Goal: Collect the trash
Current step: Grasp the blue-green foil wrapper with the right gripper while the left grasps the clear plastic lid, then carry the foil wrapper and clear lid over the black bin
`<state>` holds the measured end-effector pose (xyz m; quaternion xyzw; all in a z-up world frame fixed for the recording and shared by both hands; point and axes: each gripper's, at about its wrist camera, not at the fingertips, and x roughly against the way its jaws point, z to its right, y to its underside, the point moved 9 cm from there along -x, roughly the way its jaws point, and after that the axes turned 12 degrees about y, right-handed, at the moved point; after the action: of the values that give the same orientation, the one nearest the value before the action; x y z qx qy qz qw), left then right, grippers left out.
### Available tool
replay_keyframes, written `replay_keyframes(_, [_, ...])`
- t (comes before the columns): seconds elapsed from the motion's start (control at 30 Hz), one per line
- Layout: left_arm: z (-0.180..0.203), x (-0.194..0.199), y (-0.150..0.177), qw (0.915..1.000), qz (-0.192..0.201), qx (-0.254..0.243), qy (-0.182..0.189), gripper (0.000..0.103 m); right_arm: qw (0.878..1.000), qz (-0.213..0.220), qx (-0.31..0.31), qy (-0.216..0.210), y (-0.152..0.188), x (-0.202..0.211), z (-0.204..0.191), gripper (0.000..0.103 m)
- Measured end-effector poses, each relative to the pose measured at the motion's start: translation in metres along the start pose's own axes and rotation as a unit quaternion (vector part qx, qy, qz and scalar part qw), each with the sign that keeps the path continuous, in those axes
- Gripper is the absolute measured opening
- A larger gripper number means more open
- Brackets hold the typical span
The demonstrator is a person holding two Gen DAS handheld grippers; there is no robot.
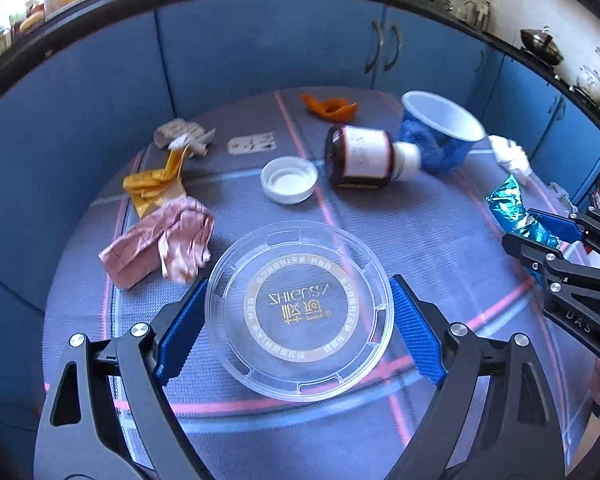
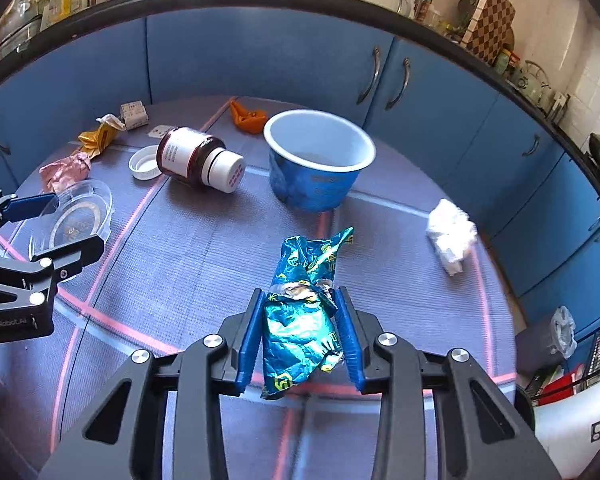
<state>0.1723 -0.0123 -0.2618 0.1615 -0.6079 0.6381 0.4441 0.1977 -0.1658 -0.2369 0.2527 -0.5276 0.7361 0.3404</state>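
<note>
A round clear plastic lid (image 1: 299, 312) with a gold printed ring lies flat on the table (image 1: 420, 232). It sits between the blue pads of my left gripper (image 1: 299, 322), and both pads meet its rim. In the right wrist view the same lid (image 2: 76, 216) sits inside the left gripper (image 2: 56, 226). My right gripper (image 2: 300, 332) is shut on a crumpled teal foil wrapper (image 2: 304, 312) whose far end sticks out past the fingertips. From the left wrist view the right gripper (image 1: 540, 232) holds the wrapper (image 1: 508, 204) at the table's right edge.
On the table lie a brown bottle (image 1: 360, 156) on its side, a white cap (image 1: 289, 179), a blue paper cup (image 2: 320, 160), pink (image 1: 164, 248), yellow (image 1: 152, 188) and orange (image 1: 328, 106) wrappers, a crumpled white tissue (image 2: 450, 234) and crumpled paper (image 1: 184, 136). Blue cabinets (image 1: 260, 48) stand behind.
</note>
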Motion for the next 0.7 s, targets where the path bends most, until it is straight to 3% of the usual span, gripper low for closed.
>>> replay_keyframes(0.7, [0.136,0.033,-0.048,0.9910,0.056,-0.113,0.045,0.087,0.993,0.042,-0.070,0.083,0.022,0.066,0.125,0.035])
